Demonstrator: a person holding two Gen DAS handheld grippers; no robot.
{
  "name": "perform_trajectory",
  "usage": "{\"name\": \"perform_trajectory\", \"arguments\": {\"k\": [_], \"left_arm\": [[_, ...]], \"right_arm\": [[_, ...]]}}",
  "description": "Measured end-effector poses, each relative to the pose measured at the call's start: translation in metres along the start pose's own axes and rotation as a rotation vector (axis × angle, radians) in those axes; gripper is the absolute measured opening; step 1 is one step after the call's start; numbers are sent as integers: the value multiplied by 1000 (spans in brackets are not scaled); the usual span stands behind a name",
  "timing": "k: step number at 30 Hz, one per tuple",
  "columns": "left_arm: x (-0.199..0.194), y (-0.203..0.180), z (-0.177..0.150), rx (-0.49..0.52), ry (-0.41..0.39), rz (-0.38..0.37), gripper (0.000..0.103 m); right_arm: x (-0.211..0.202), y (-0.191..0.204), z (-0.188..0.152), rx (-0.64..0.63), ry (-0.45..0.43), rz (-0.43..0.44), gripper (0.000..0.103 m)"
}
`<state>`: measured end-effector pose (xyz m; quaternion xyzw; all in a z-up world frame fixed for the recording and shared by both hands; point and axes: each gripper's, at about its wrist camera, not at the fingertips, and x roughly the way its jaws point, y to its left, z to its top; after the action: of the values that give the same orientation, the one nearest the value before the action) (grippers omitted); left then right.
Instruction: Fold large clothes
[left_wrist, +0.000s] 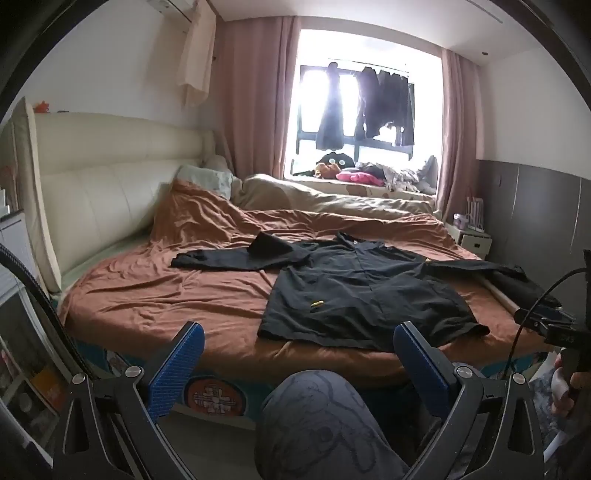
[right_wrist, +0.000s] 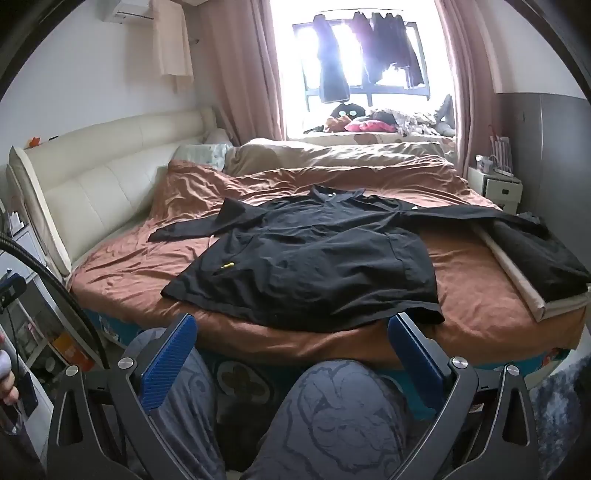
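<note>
**Both grippers spread wide before the first fold of a black garment**

The left gripper (left_wrist: 299, 354) and the right gripper (right_wrist: 291, 347) are each held short of the bed's near edge, their blue-padded jaws spread fully apart with nothing between them; below them only the person's patterned trouser knees (right_wrist: 332, 413) are seen. The task's thing, a large black garment (right_wrist: 314, 266), lies spread flat on the rust-brown bedsheet (right_wrist: 122, 269). Its hem runs along the near edge of the bed, its collar points toward the window (right_wrist: 362, 55), one sleeve (left_wrist: 221, 260) reaches toward the headboard (left_wrist: 110, 184) side, and the other sleeve (right_wrist: 472, 214) reaches toward the foot-side edge, where its end lies across a pale rolled item (right_wrist: 517, 280) and meets a second dark cloth (right_wrist: 546, 258). A small yellow mark (right_wrist: 225, 265) shows on the front panel.

The step in hand appears to be the approach for a first grasp; no fold looks made yet. To do it well, each gripper would best take one thin layer at a clear edge, such as a sleeve end or a hem corner, with the pads closing on garment fabric alone and not on the sheet beneath. The sheet is wrinkled, so a lift before dragging should keep it from bunching. The foot-side sleeve needs care: whether it is tangled with the neighbouring dark cloth cannot be told.
</note>
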<state>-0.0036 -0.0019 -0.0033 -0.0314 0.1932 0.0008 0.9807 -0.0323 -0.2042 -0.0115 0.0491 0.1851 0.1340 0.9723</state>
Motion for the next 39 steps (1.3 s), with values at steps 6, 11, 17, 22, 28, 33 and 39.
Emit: {"name": "perform_trajectory", "arguments": {"k": [6, 11, 17, 22, 28, 33, 39], "left_arm": [[-4, 3, -2, -3, -5, 0, 103], [-9, 4, -3, -16, -4, -4, 103], [-15, 2, -1, -13, -7, -1, 103], [-20, 4, -2, -16, -16, 1, 103], [-27, 11, -4, -35, -51, -10, 103], [-31, 18, -5, -56, -63, -9, 103], [-34, 23, -6, -82, -79, -19, 103]], "right_arm": [[-1, 4, -1, -18, 4, -21, 103], [-5, 9, -1, -37, -11, -35, 103], [-8, 11, -3, -48, -38, -61, 103], [-7, 13, -5, -46, -38, -51, 103], [-10, 12, -3, -44, -36, -56, 103], [-16, 8, 2, -24, -36, -66, 103], [-24, 10, 1, -27, -41, -69, 103]]}}
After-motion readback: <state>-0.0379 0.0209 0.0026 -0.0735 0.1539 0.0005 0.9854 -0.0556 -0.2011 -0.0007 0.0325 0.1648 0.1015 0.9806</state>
